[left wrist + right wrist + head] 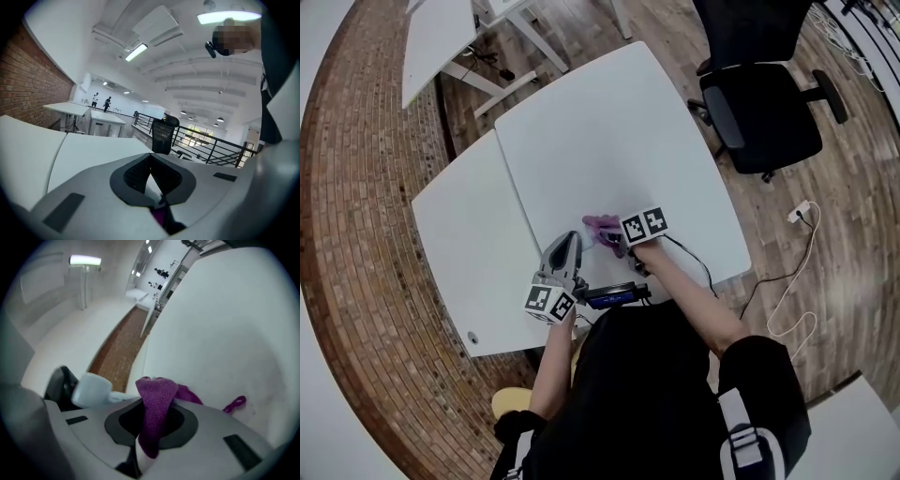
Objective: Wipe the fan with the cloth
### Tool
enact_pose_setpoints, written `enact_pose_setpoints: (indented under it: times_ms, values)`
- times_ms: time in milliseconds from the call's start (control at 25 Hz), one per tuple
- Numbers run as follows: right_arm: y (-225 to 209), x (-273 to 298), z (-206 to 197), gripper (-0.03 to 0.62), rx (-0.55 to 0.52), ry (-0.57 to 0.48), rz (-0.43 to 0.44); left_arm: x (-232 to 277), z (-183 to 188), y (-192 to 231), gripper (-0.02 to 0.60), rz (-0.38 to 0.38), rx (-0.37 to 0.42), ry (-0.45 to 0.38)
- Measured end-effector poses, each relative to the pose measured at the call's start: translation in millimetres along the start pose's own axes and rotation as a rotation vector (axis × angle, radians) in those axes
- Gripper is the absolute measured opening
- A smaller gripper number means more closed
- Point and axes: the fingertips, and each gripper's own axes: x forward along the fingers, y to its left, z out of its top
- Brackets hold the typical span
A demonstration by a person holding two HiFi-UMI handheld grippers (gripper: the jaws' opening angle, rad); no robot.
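Head view: left gripper [570, 241] and right gripper [615, 241] at white table's [609, 131] near edge, purple cloth [598, 224] at right's tips; left gripper view: jaws closed together; right gripper view: jaws clamp the cloth, white rounded object [91, 390] just beside; whether the fan, cannot tell.

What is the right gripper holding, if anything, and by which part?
The purple cloth, pinched by a bunched fold that stands up between the closed jaws of the right gripper; the rest of it trails onto the white table.
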Motion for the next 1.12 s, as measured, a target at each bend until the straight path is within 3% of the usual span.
enact_pose_setpoints:
  times_ms: [120, 240, 280, 400, 480, 640, 720, 800, 880, 960, 1040, 1120]
  values:
    - [-30, 5, -13, 0.041, -0.068, 0.065, -0.099, -1, -4, 0, 0.0, -0.011, -0.016, 0.008]
    - [-23, -11, 4, 0.041, -0.185, 0.048, -0.164, -6, -9, 11, 0.0, 0.007, -0.075, 0.013]
    - [-10, -19, 12, 0.04, -0.198, 0.026, -0.133, -9, -10, 18, 0.0, 0.016, -0.121, 0.001]
    - [51, -33, 20, 0.04, -0.162, 0.019, 0.102, -6, -7, 33, 0.0, -0.012, -0.276, -0.032]
    - [74, -32, 13, 0.04, -0.187, 0.058, 0.157, 2, -6, 38, 0.002, -0.068, -0.299, -0.008]
    - [77, -21, 3, 0.04, -0.216, 0.088, 0.143, 22, 2, 39, 0.002, -0.211, -0.142, 0.119]
    - [75, -12, 0, 0.04, -0.188, 0.075, 0.153, 26, 7, 45, 0.002, -0.241, -0.086, 0.153]
    - [59, -11, 5, 0.04, -0.159, 0.03, 0.098, 20, 21, 53, 0.002, -0.204, -0.101, 0.111]
    - [41, -24, 23, 0.04, -0.067, -0.082, 0.06, 9, 35, 50, 0.002, -0.147, -0.11, 0.032]
    - [39, -38, 44, 0.04, 0.065, -0.193, 0.123, 3, 37, 39, 0.002, -0.095, -0.053, 0.004]
    - [47, -33, 50, 0.04, 0.162, -0.22, 0.207, 4, 24, 31, 0.0, -0.044, 0.045, 0.059]
    - [54, -14, 44, 0.04, 0.211, -0.194, 0.248, 9, 9, 27, 0.002, -0.017, 0.095, 0.119]
